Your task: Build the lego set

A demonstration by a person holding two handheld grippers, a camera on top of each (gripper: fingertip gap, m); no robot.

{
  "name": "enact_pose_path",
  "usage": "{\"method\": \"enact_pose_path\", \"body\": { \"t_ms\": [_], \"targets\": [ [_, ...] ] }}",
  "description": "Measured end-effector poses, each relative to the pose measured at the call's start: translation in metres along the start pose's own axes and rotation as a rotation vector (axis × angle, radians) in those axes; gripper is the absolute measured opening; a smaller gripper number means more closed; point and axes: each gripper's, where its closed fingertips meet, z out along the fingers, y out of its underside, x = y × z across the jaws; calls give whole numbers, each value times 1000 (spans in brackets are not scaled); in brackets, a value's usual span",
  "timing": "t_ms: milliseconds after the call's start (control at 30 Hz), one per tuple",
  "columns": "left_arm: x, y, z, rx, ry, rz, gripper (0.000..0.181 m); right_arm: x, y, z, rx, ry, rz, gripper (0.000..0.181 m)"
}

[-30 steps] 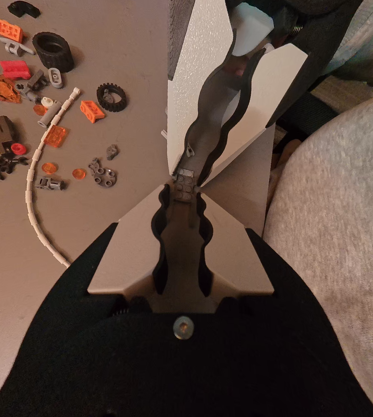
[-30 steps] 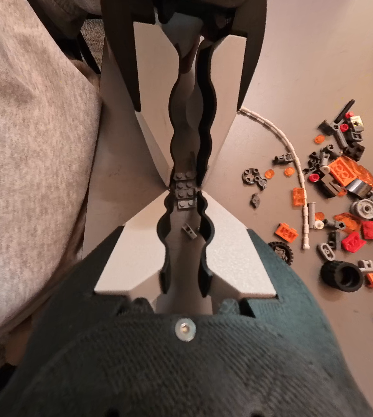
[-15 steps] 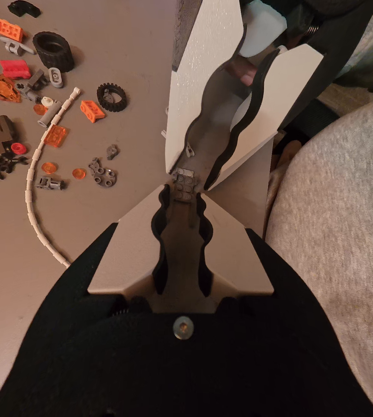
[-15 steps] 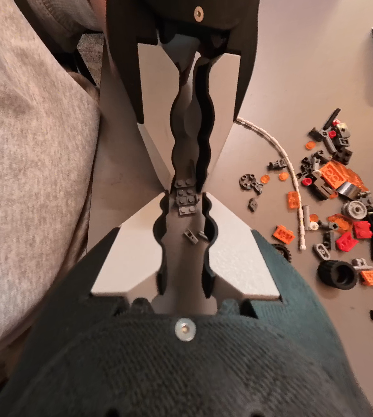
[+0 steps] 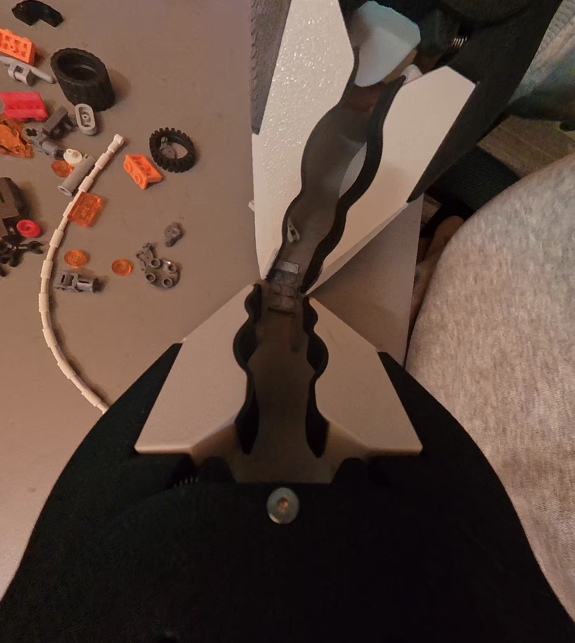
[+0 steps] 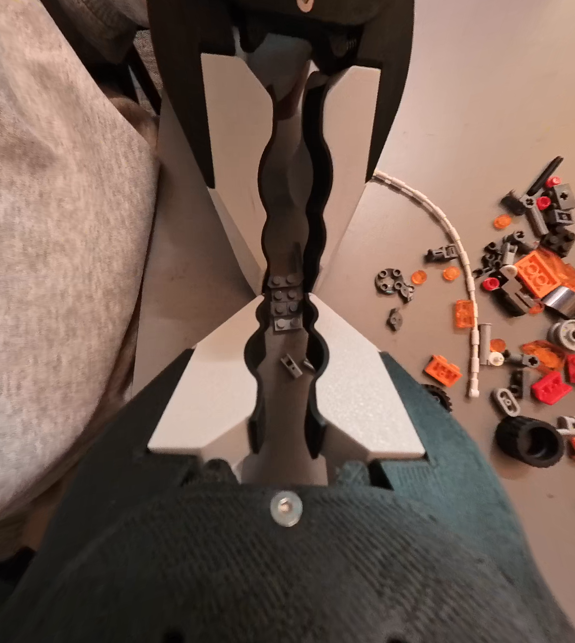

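While left gripper clamps grey plate stack, right gripper clamps opposite end

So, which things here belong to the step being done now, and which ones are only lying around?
In use now:
- left claw
- right claw
- dark grey studded strip, gripped by both claws

Lying loose on the table:
- large black tyre
- small black tyre
- white ribbed hose
- orange brick
- round grey plate

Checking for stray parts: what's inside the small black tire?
A small grey piece lies inside the small black tire, on the table. The right wrist view mostly hides that tire.
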Motion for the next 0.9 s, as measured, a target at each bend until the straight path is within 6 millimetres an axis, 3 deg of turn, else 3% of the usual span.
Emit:
{"method": "enact_pose_path", "body": {
  "t_ms": [267,433,567,700,900],
  "targets": [
    [0,0,0,0,-4,5,22,0,0,1,75,-25,42,18],
    [0,0,0,0,-7,7,22,2,-2,-1,84,69,14,19],
    [0,0,0,0,-2,2,22,6,-8,-13,156,142,23,26],
    [0,0,0,3,14,-13,22,5,2,-14,114,150,5,33],
    [0,0,0,2,13,-13,22,4,4,-7,89,98,-7,21]
  ]
}}
